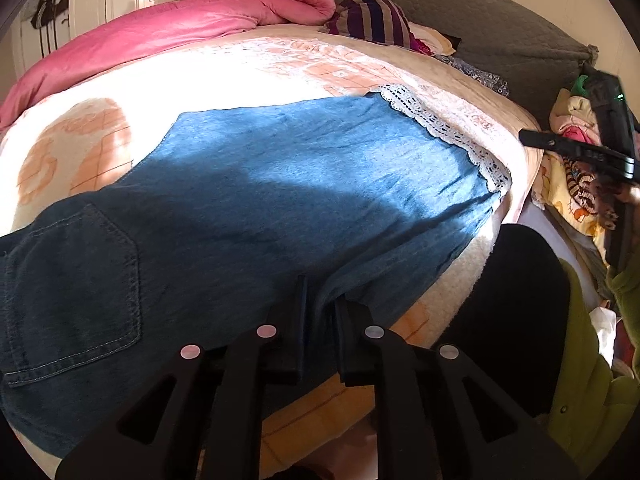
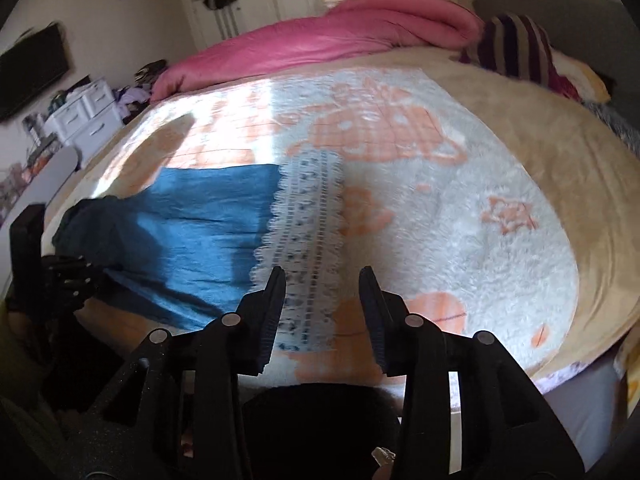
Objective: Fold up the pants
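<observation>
- Left black two-finger gripper (image 1: 320, 300): held low at the near edge of the bed, pointing forward over it; fingers drawn close together with a fold of denim running up between them, so it grips the pants along their near edge. In the right wrist view it shows at far left (image 2: 86, 276), at the near edge of the dark waist end.
- Right black two-finger gripper (image 2: 322, 280): raised above the near edge of the bed, pointing forward and down; jaws stand wide apart with nothing between them. The lace hem lies directly below and just ahead of the fingertips; whether they touch it cannot be told. In the left wrist view it shows at far right (image 1: 580, 148), apart from the fabric.
- Blue denim pants with white lace-trimmed hem (image 1: 260, 200): spread flat on the bed near its front edge. Long axis runs side to side, across both grippers' pointing direction; the waist end with the stitched back pocket (image 1: 76, 292) lies toward the left gripper, the white lace hem (image 2: 308, 248) toward the right gripper.
- Cream and orange patterned fleece blanket (image 2: 460, 216): covers the bed under the pants.
- Pink quilted duvet (image 1: 180, 28): bunched along the far side of the bed, well apart from the pants.
- Purple and grey striped cloth (image 1: 376, 16): at the far end, beside the duvet.
</observation>
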`<control>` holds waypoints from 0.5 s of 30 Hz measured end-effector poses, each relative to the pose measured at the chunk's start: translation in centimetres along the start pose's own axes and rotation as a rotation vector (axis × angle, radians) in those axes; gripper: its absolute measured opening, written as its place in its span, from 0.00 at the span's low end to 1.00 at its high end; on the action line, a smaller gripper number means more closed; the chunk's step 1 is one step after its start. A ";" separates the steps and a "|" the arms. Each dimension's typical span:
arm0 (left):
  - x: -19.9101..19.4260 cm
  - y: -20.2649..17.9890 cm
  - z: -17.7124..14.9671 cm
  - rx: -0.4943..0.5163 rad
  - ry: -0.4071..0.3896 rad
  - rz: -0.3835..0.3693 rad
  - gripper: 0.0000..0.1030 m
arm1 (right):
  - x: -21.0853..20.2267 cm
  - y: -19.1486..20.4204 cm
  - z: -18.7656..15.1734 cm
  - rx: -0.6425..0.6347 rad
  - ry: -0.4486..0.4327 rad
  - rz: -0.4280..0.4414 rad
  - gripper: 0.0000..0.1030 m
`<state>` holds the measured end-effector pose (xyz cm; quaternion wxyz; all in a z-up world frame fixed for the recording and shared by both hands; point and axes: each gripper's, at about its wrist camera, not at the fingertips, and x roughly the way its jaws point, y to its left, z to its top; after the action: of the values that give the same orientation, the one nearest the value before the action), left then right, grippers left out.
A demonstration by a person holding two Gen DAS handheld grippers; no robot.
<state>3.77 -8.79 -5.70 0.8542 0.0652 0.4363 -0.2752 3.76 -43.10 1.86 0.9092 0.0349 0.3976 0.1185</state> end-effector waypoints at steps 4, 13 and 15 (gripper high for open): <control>-0.2 -0.2 0.0 0.013 0.002 0.008 0.12 | 1.2 4.7 0.1 -0.139 0.018 0.093 0.34; -0.6 0.0 -0.7 0.025 0.000 0.010 0.12 | 6.7 14.0 -2.0 -0.567 0.159 0.091 0.30; -0.7 0.0 -0.8 0.026 0.000 0.008 0.12 | 7.7 13.5 -1.9 -0.551 0.206 0.121 0.01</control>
<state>2.89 -8.20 -5.61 0.8543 0.0781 0.4326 -0.2774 4.83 -28.16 -2.78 0.8306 -0.2017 0.4378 0.2788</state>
